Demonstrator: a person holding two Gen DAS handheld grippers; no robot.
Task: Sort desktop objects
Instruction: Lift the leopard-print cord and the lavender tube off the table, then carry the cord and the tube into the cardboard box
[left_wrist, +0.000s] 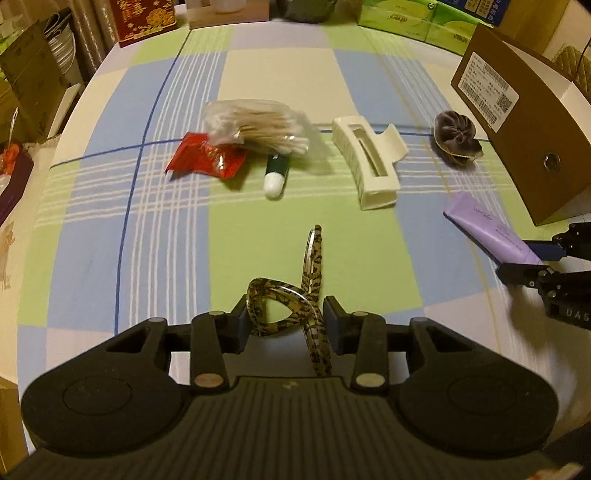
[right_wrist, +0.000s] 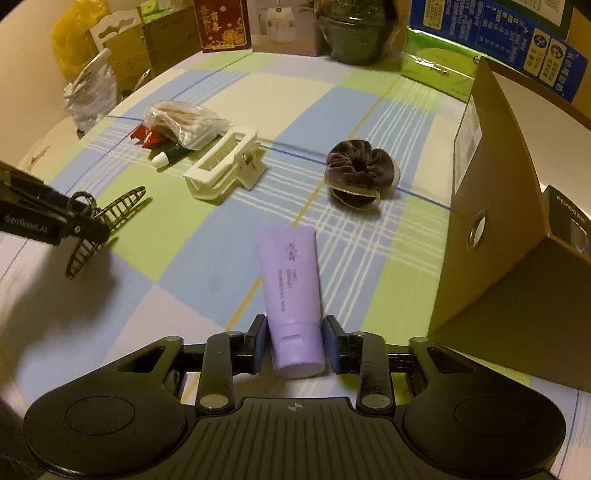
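My left gripper (left_wrist: 287, 324) is shut on a leopard-print hair claw (left_wrist: 295, 295) and holds it above the checked tablecloth; it also shows in the right wrist view (right_wrist: 99, 221). My right gripper (right_wrist: 295, 347) is shut on the cap end of a purple tube (right_wrist: 291, 280), also seen at the right of the left wrist view (left_wrist: 491, 232). On the cloth lie a white hair claw (left_wrist: 369, 158), a dark scrunchie (left_wrist: 458, 138), a bag of cotton swabs (left_wrist: 255, 125), a red packet (left_wrist: 205, 157) and a small green tube (left_wrist: 276, 173).
A brown cardboard box (right_wrist: 509, 221) stands open at the right, close to the purple tube. Green tissue packs (left_wrist: 417, 18), a red box (left_wrist: 146, 18) and other boxes line the far edge of the table (left_wrist: 110, 258).
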